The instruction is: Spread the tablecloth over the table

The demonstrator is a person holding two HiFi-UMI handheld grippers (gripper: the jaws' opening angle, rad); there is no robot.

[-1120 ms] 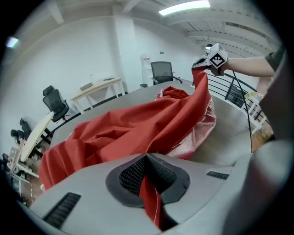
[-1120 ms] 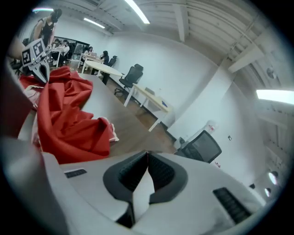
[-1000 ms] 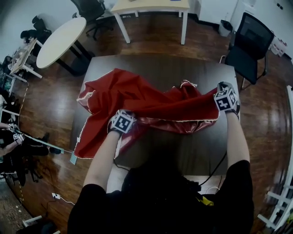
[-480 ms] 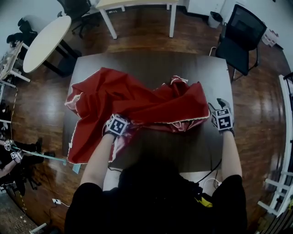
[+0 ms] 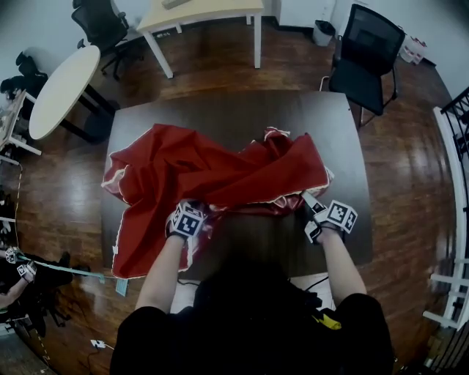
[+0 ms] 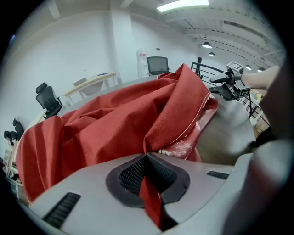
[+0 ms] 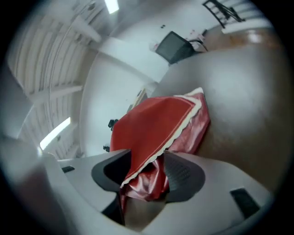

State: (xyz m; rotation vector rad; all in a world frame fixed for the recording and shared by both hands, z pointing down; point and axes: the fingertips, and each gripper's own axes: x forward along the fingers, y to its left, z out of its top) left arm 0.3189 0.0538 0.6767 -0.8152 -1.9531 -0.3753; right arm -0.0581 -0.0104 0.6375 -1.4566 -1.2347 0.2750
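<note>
The red tablecloth (image 5: 212,168) with a white scalloped hem lies crumpled across the dark table (image 5: 220,110). My left gripper (image 5: 199,209) is at the cloth's near edge, shut on a thin fold of it (image 6: 146,158). To the right, at the cloth's near right corner, my right gripper (image 5: 308,218) has turned on its side. Its jaws have just been opening. The hemmed edge of the tablecloth (image 7: 156,124) lies loosely between the pads of the right gripper (image 7: 147,167), with a gap at one pad. The left gripper view also shows the right gripper (image 6: 227,87) beyond the cloth (image 6: 115,124).
A black chair (image 5: 364,62) stands past the table's far right corner. A round white table (image 5: 62,88) and another black chair (image 5: 99,22) are at the far left, a wooden table (image 5: 201,15) at the back. The cloth's left side hangs over the table edge (image 5: 117,249).
My right gripper let go of the cloth's right edge, rolled onto its side and moved down and left to the near right corner. The left gripper kept its grip, sinking slightly.
</note>
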